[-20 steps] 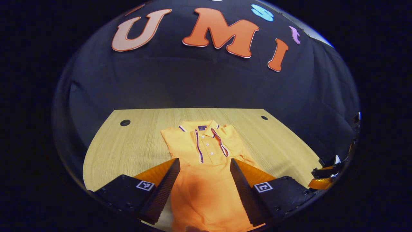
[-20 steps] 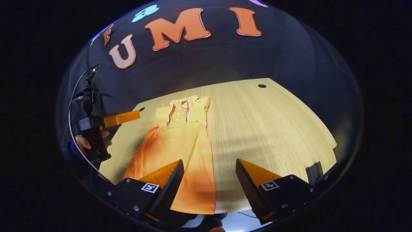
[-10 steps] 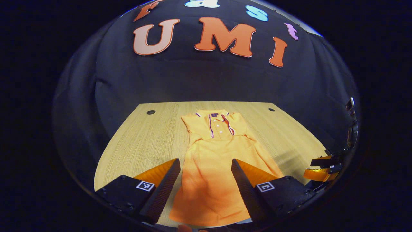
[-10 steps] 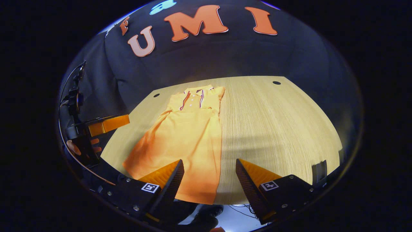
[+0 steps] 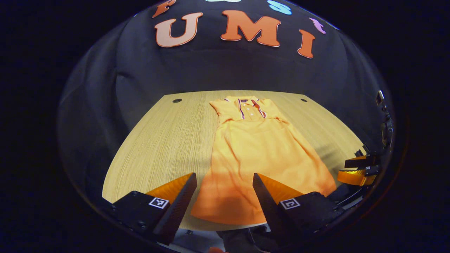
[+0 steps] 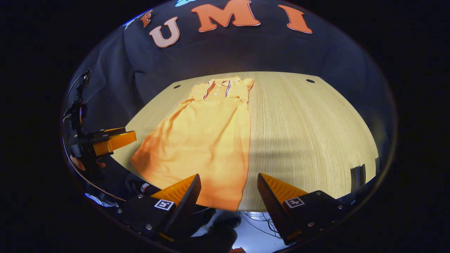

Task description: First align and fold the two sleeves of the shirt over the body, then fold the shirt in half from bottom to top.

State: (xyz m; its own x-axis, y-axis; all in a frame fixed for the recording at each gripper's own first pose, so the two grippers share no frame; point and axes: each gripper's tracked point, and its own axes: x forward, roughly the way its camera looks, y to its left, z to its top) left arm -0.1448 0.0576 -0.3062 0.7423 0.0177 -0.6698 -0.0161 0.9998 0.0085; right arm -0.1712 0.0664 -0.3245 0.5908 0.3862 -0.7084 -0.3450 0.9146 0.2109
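We see shirt (image 5: 256, 147) flat on table (image 5: 165, 137), sleeves folded in, hem near front edge. Left gripper (image 5: 223, 196) above hem, jaws wide, empty. Right gripper (image 6: 228, 196) above hem corner, jaws wide, empty.

No legible text: the orange polo shirt's (image 5: 258, 147) dark neck label (image 5: 249, 101) is too small to read.
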